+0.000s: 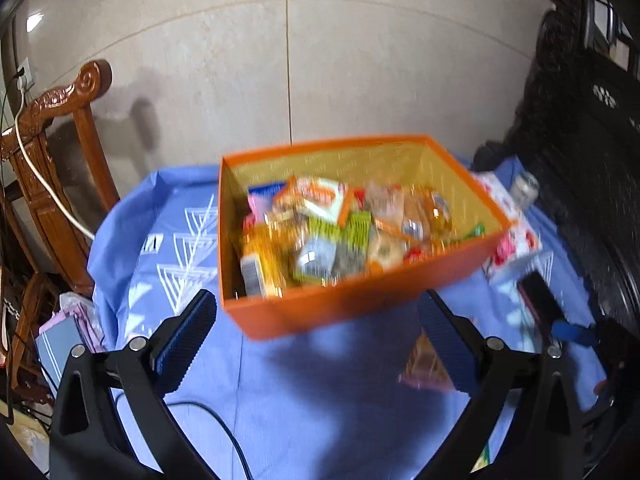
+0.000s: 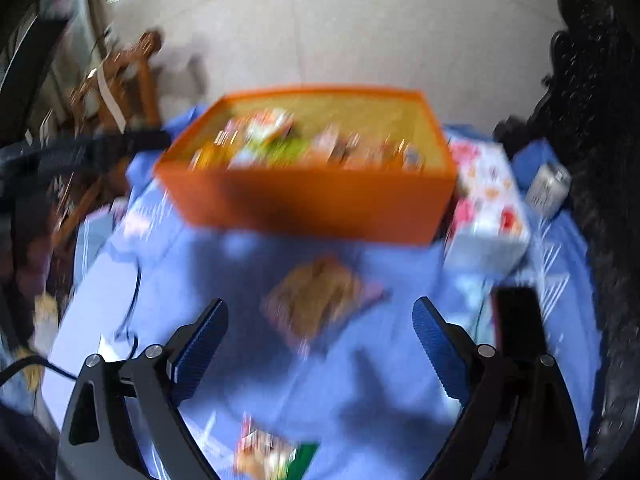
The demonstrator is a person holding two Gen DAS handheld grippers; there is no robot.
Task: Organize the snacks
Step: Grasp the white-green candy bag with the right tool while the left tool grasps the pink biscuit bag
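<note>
An orange box (image 1: pixel 352 308) stands on the blue cloth, filled with several wrapped snacks (image 1: pixel 340 232). It also shows in the right wrist view (image 2: pixel 312 204), blurred. My left gripper (image 1: pixel 316 320) is open and empty, just in front of the box's near wall. My right gripper (image 2: pixel 320 328) is open and empty above a brown snack packet (image 2: pixel 320 296) lying on the cloth in front of the box. That packet shows partly in the left wrist view (image 1: pixel 424 360). Another colourful snack packet (image 2: pixel 272 456) lies at the bottom edge, near me.
A floral tissue box (image 2: pixel 488 208) sits right of the orange box, with a silver can (image 2: pixel 548 188) beyond it. A dark phone (image 2: pixel 516 320) lies at the right. A carved wooden chair (image 1: pixel 52 160) stands left. A black cable (image 1: pixel 216 420) crosses the cloth. Dark furniture (image 1: pixel 592 160) borders the right.
</note>
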